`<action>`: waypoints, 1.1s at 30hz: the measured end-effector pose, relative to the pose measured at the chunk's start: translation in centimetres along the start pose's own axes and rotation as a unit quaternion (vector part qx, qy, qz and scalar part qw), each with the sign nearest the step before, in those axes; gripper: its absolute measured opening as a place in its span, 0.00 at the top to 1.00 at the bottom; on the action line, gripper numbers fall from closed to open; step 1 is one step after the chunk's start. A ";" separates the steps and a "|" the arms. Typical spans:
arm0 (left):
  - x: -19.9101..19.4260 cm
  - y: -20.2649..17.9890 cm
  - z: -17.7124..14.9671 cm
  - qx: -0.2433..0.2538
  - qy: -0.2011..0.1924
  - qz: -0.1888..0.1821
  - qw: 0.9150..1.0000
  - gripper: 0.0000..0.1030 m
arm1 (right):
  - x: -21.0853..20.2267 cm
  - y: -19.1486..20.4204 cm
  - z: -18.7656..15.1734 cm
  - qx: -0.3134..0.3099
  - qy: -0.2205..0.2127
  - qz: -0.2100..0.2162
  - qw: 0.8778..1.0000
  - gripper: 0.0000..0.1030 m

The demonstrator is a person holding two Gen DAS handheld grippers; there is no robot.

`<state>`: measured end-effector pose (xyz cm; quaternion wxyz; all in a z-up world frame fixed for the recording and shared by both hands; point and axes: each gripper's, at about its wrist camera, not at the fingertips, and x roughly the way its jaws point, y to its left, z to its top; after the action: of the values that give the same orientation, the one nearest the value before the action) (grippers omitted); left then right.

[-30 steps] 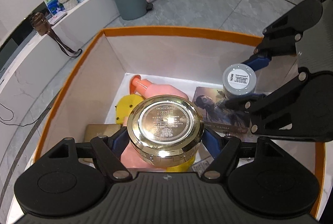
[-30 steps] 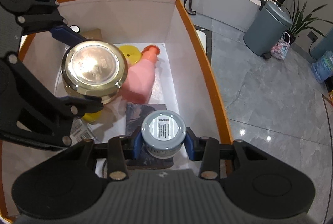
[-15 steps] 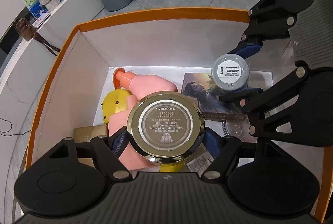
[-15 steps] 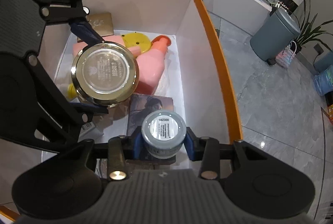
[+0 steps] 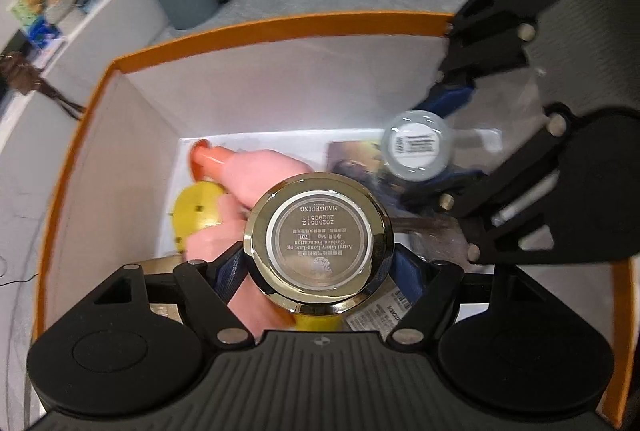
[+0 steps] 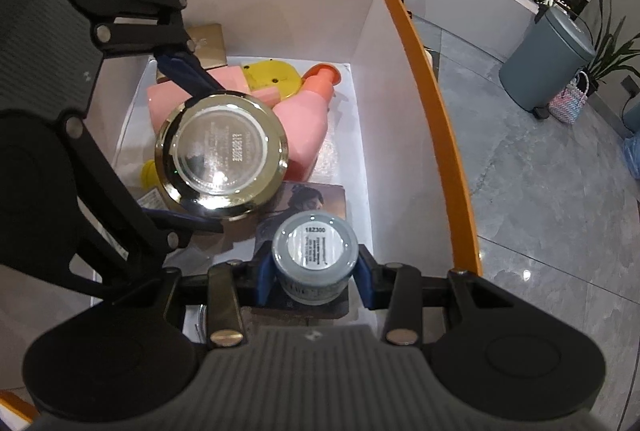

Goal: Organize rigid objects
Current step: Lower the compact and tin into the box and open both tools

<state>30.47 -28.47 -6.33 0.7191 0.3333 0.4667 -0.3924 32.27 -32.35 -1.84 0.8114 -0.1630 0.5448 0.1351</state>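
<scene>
My left gripper [image 5: 318,263] is shut on a round gold compact [image 5: 318,243], held bottom-up inside the orange-rimmed white box [image 5: 280,23]. The compact also shows in the right wrist view [image 6: 221,155]. My right gripper [image 6: 315,271] is shut on a small grey-blue jar [image 6: 315,257] with a white label, held low inside the box [image 6: 420,43] near its right wall; the jar also shows in the left wrist view [image 5: 417,149]. Both grippers hang over the items lying in the box.
On the box floor lie a pink bottle with an orange cap [image 6: 310,111], a yellow round thing [image 6: 274,77], a pink block [image 6: 164,101], a gold flat box [image 6: 208,45] and a picture card [image 6: 312,201]. A grey bin [image 6: 548,63] stands on the floor outside.
Both grippers have gone lower into the box with their loads. The compact and jar now sit closer to the items on the floor of the box.
</scene>
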 end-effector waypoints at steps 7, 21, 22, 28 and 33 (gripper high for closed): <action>0.9 -2.9 -0.3 0.079 0.056 -0.059 0.994 0.15 | -0.2 -0.5 -0.2 0.000 0.004 0.021 1.000 0.60; 1.8 -3.4 0.3 0.082 0.091 -0.004 0.992 0.11 | 0.3 -0.3 -0.6 -0.016 0.012 0.027 0.999 0.54; 1.8 -3.5 0.3 0.083 0.092 0.002 0.992 0.11 | 0.2 -0.3 -0.8 -0.017 0.011 0.026 0.999 0.54; 0.8 -3.7 0.2 0.076 0.081 0.014 0.994 0.10 | -0.6 -0.4 -0.9 -0.012 0.001 0.025 1.000 0.54; -0.3 -2.7 0.5 0.064 0.067 0.026 0.995 0.10 | -1.2 -0.5 -1.1 -0.008 -0.005 0.025 1.000 0.53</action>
<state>28.26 -30.05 -6.16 0.6733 0.4160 0.4790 -0.3798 31.08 -33.32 -1.02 0.8094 -0.1548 0.5433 0.1603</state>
